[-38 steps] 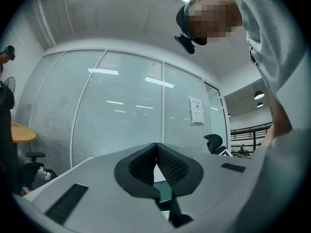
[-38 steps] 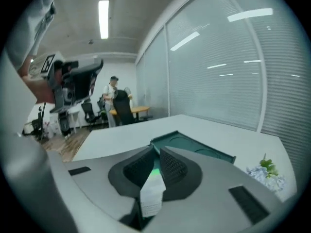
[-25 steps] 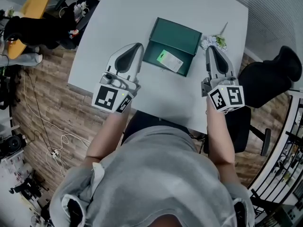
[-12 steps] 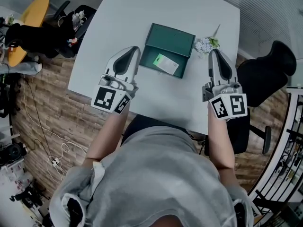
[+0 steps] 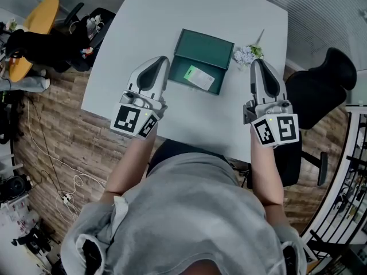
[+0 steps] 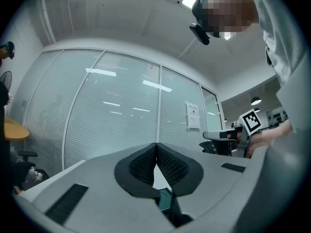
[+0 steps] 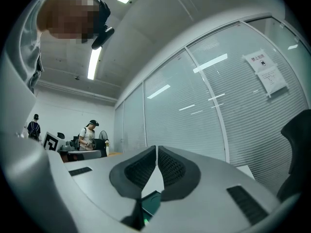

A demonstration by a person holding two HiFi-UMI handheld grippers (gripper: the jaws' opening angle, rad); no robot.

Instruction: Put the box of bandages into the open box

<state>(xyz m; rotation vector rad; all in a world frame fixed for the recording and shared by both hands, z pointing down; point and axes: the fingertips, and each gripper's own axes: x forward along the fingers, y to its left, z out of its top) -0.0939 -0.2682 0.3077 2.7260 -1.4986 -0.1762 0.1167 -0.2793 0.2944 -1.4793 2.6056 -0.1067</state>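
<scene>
Nearest, above the near edge of the white worktop (image 5: pixel 195 125), the person holds the left tongs (image 5: pixel 162 62) and the right tongs (image 5: pixel 256 63) well apart, both pointing toward the far edge. In each gripper view the ribbed pads meet at their tips with nothing caught between them, so both tongs are closed and empty. Flanking the work like this, touching nothing, they look parked rather than reaching.

Between them, around the middle of the worktop, sits the green open box (image 5: pixel 207 49). Its lid appears to be folded back toward the far edge, which leaves the near half free as the tray. The box of bandages (image 5: pixel 199 77), white with a green patch, lies slightly askew in that near half. It seems to be inside the walls, though the steep view does not show whether it rests flat on the bottom. By that reading the placing is done, which would explain the idle tongs.

Just beside the box's far right corner, near the tip of the right tongs, lies a small sprig of flowers (image 5: pixel 246 54). It plays no part in the task. The far stretch of worktop behind it carries nothing else.
</scene>
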